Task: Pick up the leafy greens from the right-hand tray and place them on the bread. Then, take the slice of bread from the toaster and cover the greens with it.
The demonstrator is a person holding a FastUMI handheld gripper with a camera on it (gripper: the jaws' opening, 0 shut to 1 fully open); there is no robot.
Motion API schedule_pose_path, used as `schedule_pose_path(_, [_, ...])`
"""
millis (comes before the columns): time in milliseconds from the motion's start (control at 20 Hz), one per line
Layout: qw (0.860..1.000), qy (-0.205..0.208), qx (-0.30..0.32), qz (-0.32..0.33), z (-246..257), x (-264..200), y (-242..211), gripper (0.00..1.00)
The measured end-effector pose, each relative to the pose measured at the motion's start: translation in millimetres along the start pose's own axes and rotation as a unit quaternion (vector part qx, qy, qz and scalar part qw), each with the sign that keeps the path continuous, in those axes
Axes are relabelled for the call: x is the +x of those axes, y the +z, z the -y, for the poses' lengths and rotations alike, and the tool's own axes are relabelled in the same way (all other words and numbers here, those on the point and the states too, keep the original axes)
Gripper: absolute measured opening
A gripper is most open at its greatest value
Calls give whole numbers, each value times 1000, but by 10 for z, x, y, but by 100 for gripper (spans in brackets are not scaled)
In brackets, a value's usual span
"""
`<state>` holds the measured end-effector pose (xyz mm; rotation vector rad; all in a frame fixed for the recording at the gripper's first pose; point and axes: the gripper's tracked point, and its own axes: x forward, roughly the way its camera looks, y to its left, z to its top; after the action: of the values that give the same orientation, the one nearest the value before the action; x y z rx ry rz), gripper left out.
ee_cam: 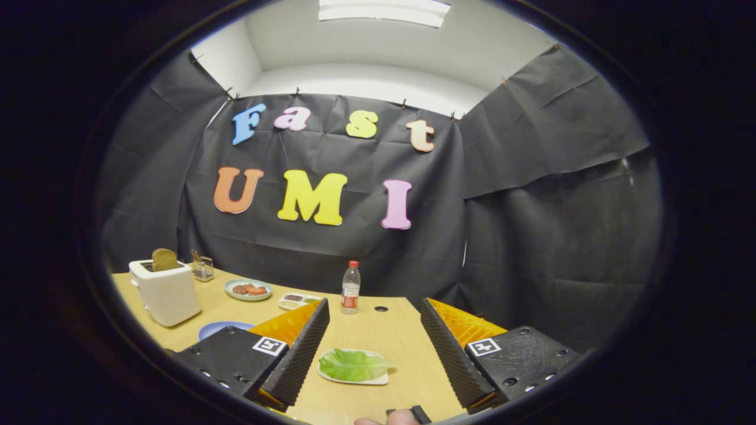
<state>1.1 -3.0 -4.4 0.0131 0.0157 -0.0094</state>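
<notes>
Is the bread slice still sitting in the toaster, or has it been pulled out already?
In. The brown bread slice stands upright, poking out of the white toaster. The gripper is open, far from it, fingers flanking the lettuce leaf.

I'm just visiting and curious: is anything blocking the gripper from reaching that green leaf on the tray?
Nothing visible does. The gripper is open, and the leafy greens lie on their white tray between the fingers, with bare table around them. The bottle stands farther back.
</notes>
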Motion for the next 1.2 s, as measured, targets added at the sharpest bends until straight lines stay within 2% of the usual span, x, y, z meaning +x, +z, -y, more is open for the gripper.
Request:
schedule_pose_path(400, [999, -5, 12, -33, 123, 199, -143, 95])
schedule_pose_path(650, [990, 24, 70, -122, 131, 526, -646, 95])
schedule_pose_path(900, [966, 19, 148, -212, 256, 923, -1248, 95])
schedule_pose_path(1200, [917, 11, 255, -307, 246, 1234, -1864, 95])
